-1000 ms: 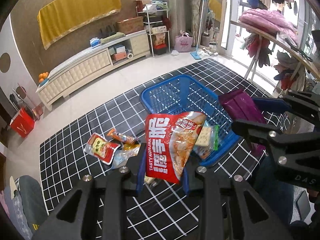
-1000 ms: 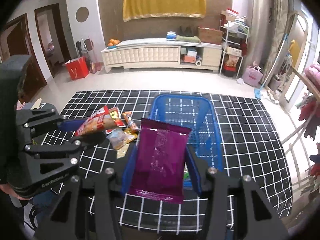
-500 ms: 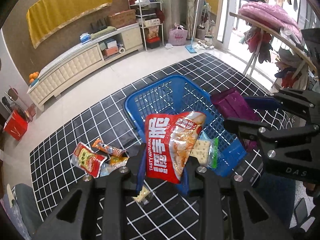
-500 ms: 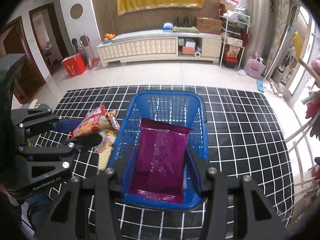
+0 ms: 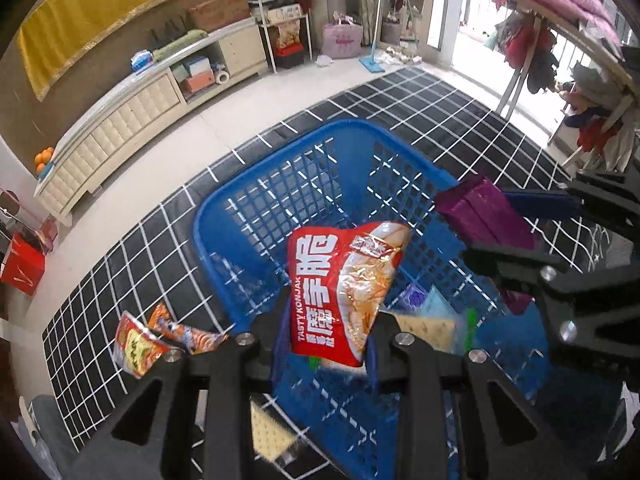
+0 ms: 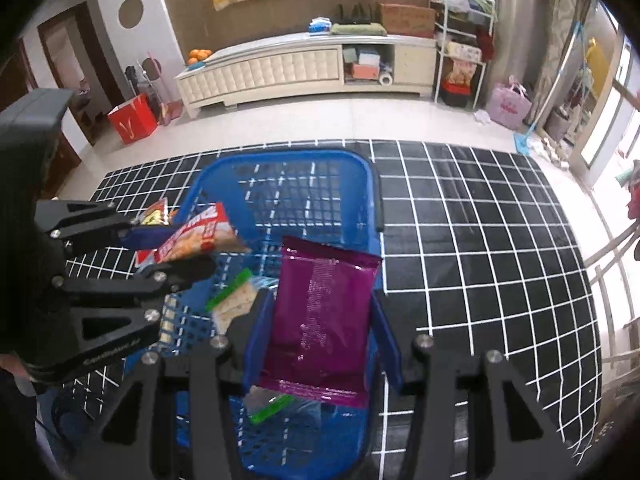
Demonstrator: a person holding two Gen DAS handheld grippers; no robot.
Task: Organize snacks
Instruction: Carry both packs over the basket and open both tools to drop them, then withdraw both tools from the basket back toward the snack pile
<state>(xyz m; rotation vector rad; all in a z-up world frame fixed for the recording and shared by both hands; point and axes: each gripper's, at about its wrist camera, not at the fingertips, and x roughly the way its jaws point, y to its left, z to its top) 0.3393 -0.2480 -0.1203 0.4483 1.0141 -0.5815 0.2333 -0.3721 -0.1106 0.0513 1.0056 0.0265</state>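
My left gripper [image 5: 326, 344] is shut on a red konjac snack bag [image 5: 344, 288] and holds it above the blue basket [image 5: 304, 184]. My right gripper [image 6: 322, 340] is shut on a purple snack bag [image 6: 320, 312] and holds it over the same basket [image 6: 288, 176]. The purple bag [image 5: 484, 216] and right gripper also show at the right of the left wrist view. The red bag [image 6: 196, 236] shows at the left of the right wrist view. Cracker packs with green strips [image 6: 236, 300] lie inside the basket.
The basket sits on a black grid-patterned mat [image 6: 480, 220]. Loose snack packets [image 5: 136, 344] lie on the mat left of the basket, and a cracker pack [image 5: 268, 436] lies at its near corner. A white cabinet [image 6: 288, 68] lines the far wall.
Both grippers have moved forward with their bags, from in front of the basket to over its inside. Both stay shut on their bags.
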